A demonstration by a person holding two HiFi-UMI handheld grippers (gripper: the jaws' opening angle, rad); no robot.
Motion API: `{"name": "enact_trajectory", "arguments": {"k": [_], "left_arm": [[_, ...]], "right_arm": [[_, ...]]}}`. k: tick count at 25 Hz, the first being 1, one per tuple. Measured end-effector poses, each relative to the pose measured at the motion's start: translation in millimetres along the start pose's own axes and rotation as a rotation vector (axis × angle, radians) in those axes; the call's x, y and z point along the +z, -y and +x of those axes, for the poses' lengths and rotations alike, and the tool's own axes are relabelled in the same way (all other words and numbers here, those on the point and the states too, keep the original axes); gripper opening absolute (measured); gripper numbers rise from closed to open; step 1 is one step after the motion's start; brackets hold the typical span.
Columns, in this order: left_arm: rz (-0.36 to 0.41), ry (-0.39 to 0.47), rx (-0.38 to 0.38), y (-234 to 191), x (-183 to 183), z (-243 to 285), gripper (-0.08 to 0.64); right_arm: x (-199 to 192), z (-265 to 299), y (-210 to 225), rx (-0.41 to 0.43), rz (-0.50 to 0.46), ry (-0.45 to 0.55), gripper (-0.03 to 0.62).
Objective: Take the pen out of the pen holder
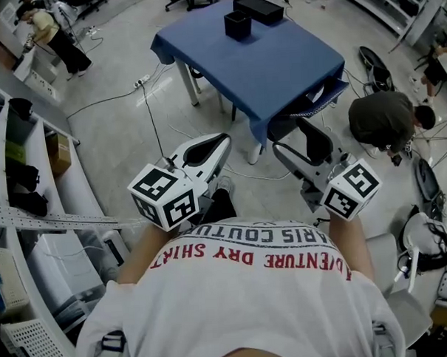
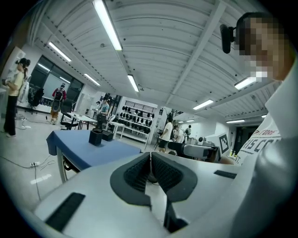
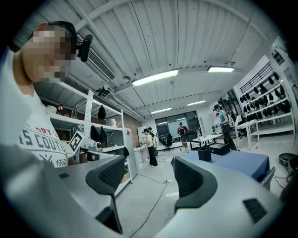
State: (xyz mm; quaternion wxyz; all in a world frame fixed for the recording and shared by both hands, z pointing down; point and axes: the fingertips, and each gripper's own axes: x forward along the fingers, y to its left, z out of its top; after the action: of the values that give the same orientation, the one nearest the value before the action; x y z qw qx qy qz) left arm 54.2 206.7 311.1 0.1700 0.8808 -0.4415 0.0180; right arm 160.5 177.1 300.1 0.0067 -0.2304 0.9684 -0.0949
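Observation:
The black pen holder (image 1: pixel 237 24) stands on the blue table (image 1: pixel 278 68) far ahead of me, beside a flat black box (image 1: pixel 259 8). Whether a pen is in it is too small to tell. Both grippers are held close to my body, well short of the table. My left gripper (image 1: pixel 218 142) is shut with nothing between its pads (image 2: pixel 139 174). My right gripper (image 1: pixel 299 139) is open and empty. In the left gripper view the holder (image 2: pixel 95 136) shows at the left on the table (image 2: pixel 93 155). In the right gripper view the holder (image 3: pixel 204 154) shows beyond the gripper (image 3: pixel 151 174).
A person (image 1: pixel 387 119) crouches on the floor right of the table. Metal shelves (image 1: pixel 31 182) run along my left side. A cable (image 1: pixel 152 110) trails over the grey floor toward a power strip. Another person (image 1: pixel 55 37) stands at the far left.

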Motion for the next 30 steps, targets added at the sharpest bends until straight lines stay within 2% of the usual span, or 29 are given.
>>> {"name": "enact_trajectory", "arguments": {"k": [9,19,24,30], "left_arm": [[-0.033,-0.033,-0.027,-108.6,31.7,49.8,0.032],[-0.019,-0.063,-0.053,-244.9,85.1,106.3,0.032],[-0.004,-0.07,-0.067,-284.4,97.5,122.7,0.032],[-0.005,-0.074,-0.059,-307.7,102.0,135.1,0.032]], "right_arm": [[3.6,101.2,69.0,-0.037,0.032,-0.038,0.319],[21.6,220.3,153.3,-0.115,0.047,-0.061,0.319],[23.1,250.8,181.1,-0.158,0.042,-0.061,0.319],[24.6,267.2,204.1,-0.19,0.04,-0.065,0.319]]}}
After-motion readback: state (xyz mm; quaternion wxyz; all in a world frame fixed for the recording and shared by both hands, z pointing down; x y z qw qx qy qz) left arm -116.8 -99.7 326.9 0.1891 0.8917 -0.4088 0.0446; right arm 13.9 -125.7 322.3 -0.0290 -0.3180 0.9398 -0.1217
